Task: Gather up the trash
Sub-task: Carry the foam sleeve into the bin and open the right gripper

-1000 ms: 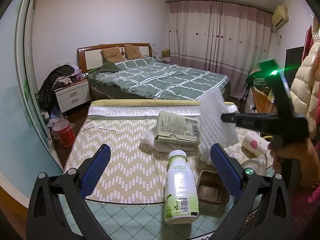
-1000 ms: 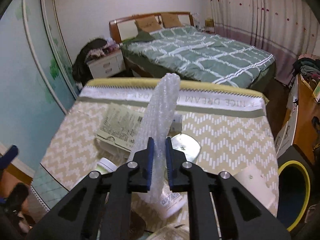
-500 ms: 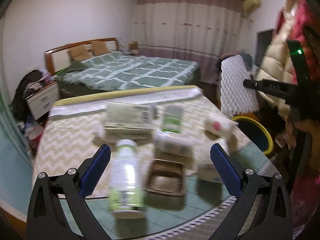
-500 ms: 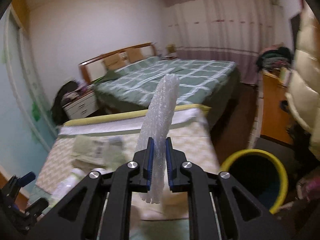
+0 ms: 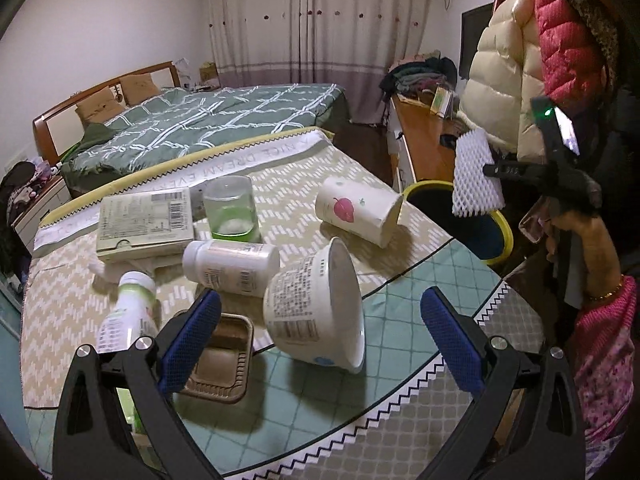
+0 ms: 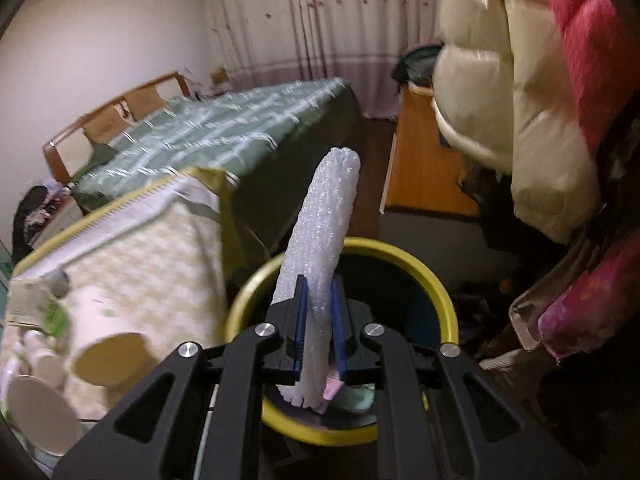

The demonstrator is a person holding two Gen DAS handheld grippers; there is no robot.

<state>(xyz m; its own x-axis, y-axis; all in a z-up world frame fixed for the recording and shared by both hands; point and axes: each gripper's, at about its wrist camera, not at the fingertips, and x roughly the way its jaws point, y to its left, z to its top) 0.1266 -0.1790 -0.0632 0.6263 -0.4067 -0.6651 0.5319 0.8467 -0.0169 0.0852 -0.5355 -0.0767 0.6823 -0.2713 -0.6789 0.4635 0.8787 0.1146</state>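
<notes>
White foam netting, soft and knobbly, is pinched between the blue pads of your right gripper; it hangs just above the round bin with the yellow rim. Your left gripper is spread wide with nothing between its pads, above the table. On the table you have two white plastic bottles, two paper cups, one clear cup, one flat carton and one brown ribbed tray.
</notes>
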